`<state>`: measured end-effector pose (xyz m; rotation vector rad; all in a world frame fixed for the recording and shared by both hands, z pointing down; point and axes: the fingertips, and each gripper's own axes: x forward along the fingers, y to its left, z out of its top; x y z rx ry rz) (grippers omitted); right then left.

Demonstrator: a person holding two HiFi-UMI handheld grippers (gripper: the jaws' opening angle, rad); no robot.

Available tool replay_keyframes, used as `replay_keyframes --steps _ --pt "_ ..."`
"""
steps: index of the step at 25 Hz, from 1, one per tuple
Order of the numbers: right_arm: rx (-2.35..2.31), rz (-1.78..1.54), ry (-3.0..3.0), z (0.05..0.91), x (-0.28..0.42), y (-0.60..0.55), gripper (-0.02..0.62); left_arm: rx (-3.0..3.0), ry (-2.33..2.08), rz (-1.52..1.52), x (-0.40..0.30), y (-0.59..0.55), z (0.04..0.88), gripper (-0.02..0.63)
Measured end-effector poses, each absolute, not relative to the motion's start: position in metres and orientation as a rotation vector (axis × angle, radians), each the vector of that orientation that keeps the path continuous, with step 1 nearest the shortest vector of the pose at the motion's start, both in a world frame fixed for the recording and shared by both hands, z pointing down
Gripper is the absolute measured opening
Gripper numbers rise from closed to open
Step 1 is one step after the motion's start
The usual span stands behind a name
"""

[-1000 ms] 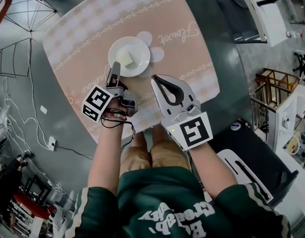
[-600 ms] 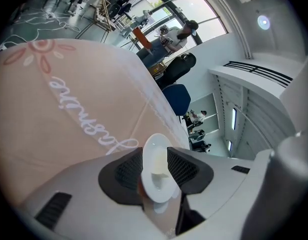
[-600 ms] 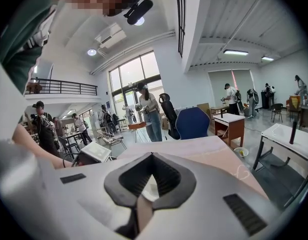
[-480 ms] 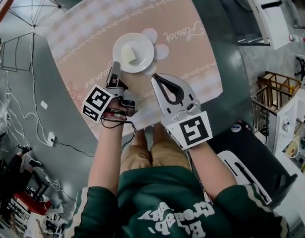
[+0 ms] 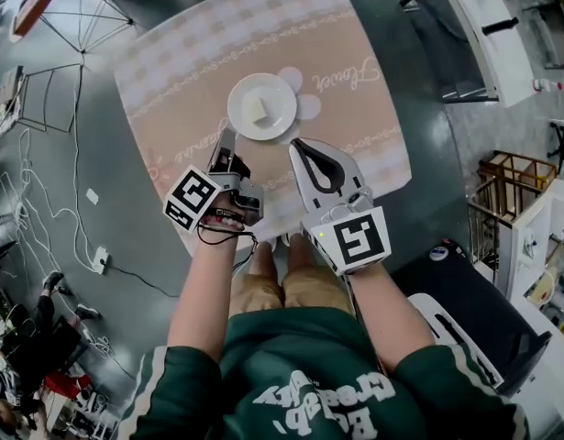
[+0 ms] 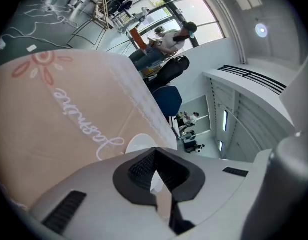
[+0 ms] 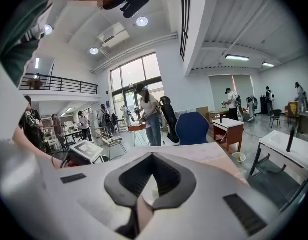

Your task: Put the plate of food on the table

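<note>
Wide bare cloth (image 5: 171, 71) left of and beyond the plate (image 5: 261, 106). Blocked straight ahead of the left gripper (image 5: 228, 140) by that plate.

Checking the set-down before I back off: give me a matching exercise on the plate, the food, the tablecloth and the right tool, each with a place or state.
Things:
1 plate
2 food
3 tablecloth
4 right tool

Places or states:
A pink, patterned, under the plate
B shut, nothing in it
C white, resting on the tablecloth
D pale block, on the plate

Pairs: 1-C, 2-D, 3-A, 4-B
</note>
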<state>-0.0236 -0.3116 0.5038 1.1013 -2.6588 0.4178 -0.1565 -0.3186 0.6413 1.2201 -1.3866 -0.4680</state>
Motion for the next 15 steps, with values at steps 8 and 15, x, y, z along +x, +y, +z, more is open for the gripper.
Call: replay_keyframes --steps 8,15 --pt "1.137 0.384 -2.652 0.469 -0.021 -0.301 0.014 1.326 -1.385 -0.467 -0.155 -0.311 0.588 0.009" --pt "1.18 0.341 -2.663 0.424 -0.019 -0.294 0.014 1.576 -1.393 -0.348 -0.143 -0.299 0.516 0.009"
